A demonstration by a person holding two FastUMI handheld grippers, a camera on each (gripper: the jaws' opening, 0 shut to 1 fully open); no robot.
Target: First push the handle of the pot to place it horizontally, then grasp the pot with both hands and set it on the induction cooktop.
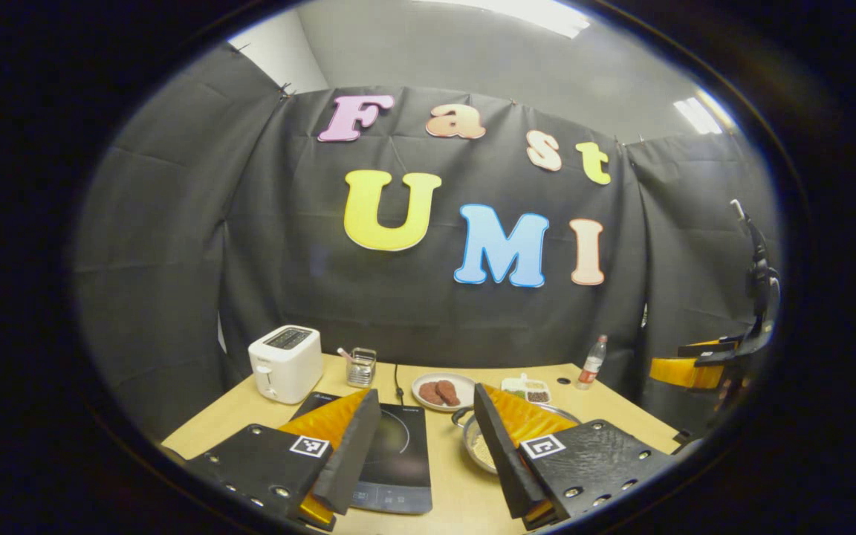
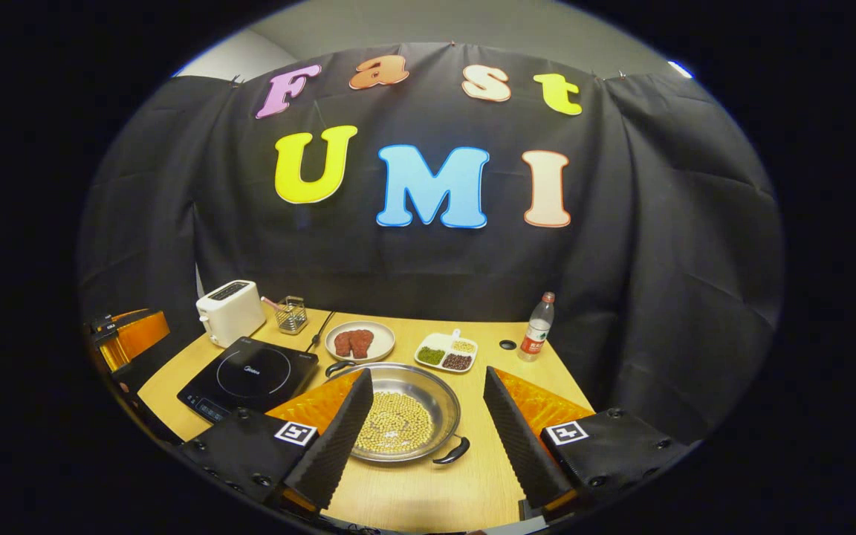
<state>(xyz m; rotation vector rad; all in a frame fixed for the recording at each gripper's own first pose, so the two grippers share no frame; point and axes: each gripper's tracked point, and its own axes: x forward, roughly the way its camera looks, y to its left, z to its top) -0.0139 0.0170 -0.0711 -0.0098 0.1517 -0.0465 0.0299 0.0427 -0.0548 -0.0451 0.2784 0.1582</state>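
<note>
Tabletop (image 2: 428, 490) carries your cooktop (image 2: 250, 375) at left, with the pot (image 2: 406, 423) just beside it, handles (image 2: 452, 452) lying diagonal. Both tongs, left (image 1: 424, 453) and right (image 2: 428, 438), hang wide, holding nothing. Push a handle level first.

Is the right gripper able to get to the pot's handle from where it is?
Probably yes. The right gripper is open above the table, and the pot lies just ahead of it. The near handle sits between its fingers with nothing in the way.
</note>
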